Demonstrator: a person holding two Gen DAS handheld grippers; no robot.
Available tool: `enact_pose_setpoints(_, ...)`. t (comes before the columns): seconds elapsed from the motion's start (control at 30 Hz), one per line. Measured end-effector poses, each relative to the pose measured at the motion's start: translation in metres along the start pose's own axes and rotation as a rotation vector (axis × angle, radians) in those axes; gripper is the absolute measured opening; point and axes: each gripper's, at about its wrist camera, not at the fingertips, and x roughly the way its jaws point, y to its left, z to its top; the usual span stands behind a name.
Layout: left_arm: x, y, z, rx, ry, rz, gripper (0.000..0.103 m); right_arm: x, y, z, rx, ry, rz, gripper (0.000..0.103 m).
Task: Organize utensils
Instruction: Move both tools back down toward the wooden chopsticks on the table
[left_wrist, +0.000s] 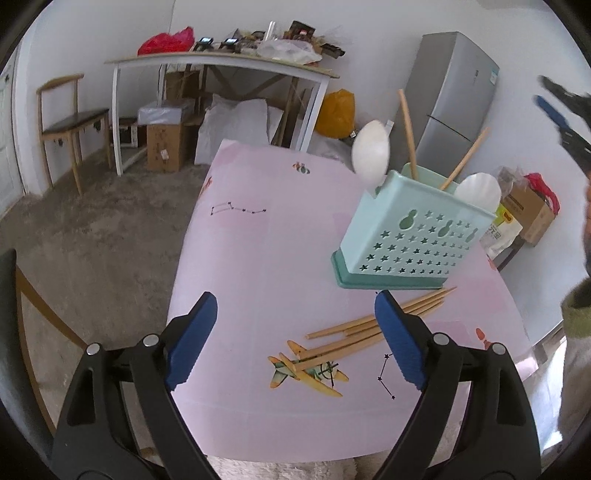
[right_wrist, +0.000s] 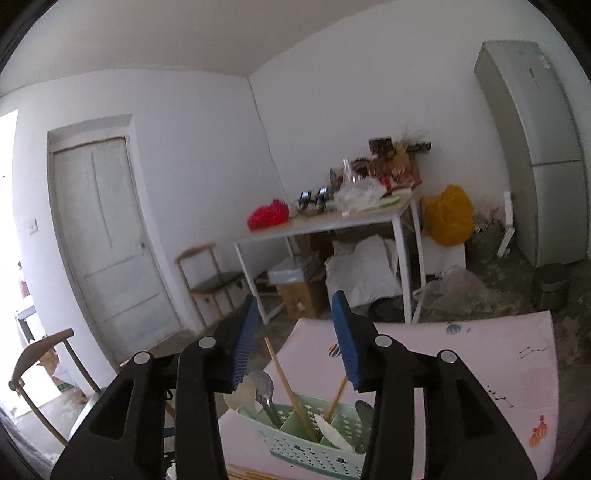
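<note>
Your left gripper (left_wrist: 295, 334), black frame w/ blue ribbed pads, hangs over a pale pink tablecloth w/ printed planes and star patterns (left_wrist: 258, 258). Its jaws stand wide apart w/ nothing between the pads. Just beside its right-hand pad lies a loose bundle of light wooden chopsticks (left_wrist: 354, 336), flat on the cloth, tips fanned toward the mint-green plastic utensil caddy w/ star-shaped cut-outs (left_wrist: 410, 240). The pad overlaps the bundle in the left wrist view; can't tell if it touches.

The caddy stands upright on a darker teal base, just beyond the bundle. In it: two wooden chopsticks (left_wrist: 408, 133) leaning outward, plus two white spoons (left_wrist: 371, 149), bowls up, one at each end.

Your right gripper (right_wrist: 293, 339), same build, is above and behind the caddy (right_wrist: 314, 448), pointing across the room. Its jaws are part open, pads apart, gripping nothing. From the right wrist view you look down into the caddy's compartments: one chopstick (right_wrist: 288, 387) slants up betw. the pads but isn't touched by either; a metal spoon (right_wrist: 262, 384) sits in the left compartment, a white spoon (right_wrist: 332, 428) lies tilted nearer the right.

Bkgd: white-legged side table piled w/ clutter (right_wrist: 332, 221), wooden chair (left_wrist: 62, 122), grey fridge (left_wrist: 454, 96), white door (right_wrist: 107, 236).
</note>
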Motion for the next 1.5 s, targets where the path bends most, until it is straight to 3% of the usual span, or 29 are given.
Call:
enact_pose_setpoints(0.07, 0.004, 0.002, -0.002, -0.005, 0.009, 0.003, 0.083, -0.013, 0.002, -0.003, 0.006, -0.008, 0.012, 0.049)
enact_pose_setpoints(0.17, 0.011, 0.003, -0.003, -0.005, 0.026, 0.006, 0.083, -0.02, 0.004, -0.022, 0.036, 0.048, 0.054, 0.056)
enact_pose_setpoints(0.33, 0.024, -0.005, -0.004, 0.015, 0.055, -0.031, 0.083, -0.001, 0.001, -0.093, 0.151, 0.273, 0.053, 0.059)
enact_pose_setpoints(0.4, 0.029, -0.013, -0.005, 0.045, 0.065, -0.046, 0.08, 0.015, -0.005, -0.13, 0.241, 0.391, 0.006, 0.059)
enact_pose_setpoints(0.53, 0.042, -0.039, -0.013, 0.173, 0.103, -0.086, 0.063, 0.041, -0.016, -0.191, 0.362, 0.607, -0.136, 0.059)
enact_pose_setpoints(0.63, 0.053, -0.06, -0.025, 0.288, 0.149, -0.111, 0.058, 0.049, -0.023, -0.218, 0.426, 0.691, -0.169, 0.059)
enact_pose_setpoints(0.73, 0.066, -0.068, -0.036, 0.334, 0.197, -0.102, 0.053, 0.048, -0.026, -0.222, 0.43, 0.704, -0.185, 0.059)
enact_pose_setpoints(0.9, 0.071, -0.057, -0.037, 0.266, 0.232, -0.115, 0.047, 0.044, -0.028, -0.216, 0.423, 0.687, -0.184, 0.059)
enact_pose_setpoints(1.1, 0.071, -0.055, -0.038, 0.299, 0.263, -0.128, 0.044, 0.049, -0.028, -0.215, 0.434, 0.694, -0.173, 0.059)
enact_pose_setpoints(1.3, 0.07, -0.058, -0.042, 0.253, 0.355, -0.236, 0.044, 0.048, -0.028, -0.215, 0.437, 0.69, -0.177, 0.059)
enact_pose_setpoints(1.5, 0.064, -0.065, -0.052, 0.248, 0.39, -0.302, 0.043, 0.044, -0.033, -0.215, 0.451, 0.689, -0.201, 0.059)
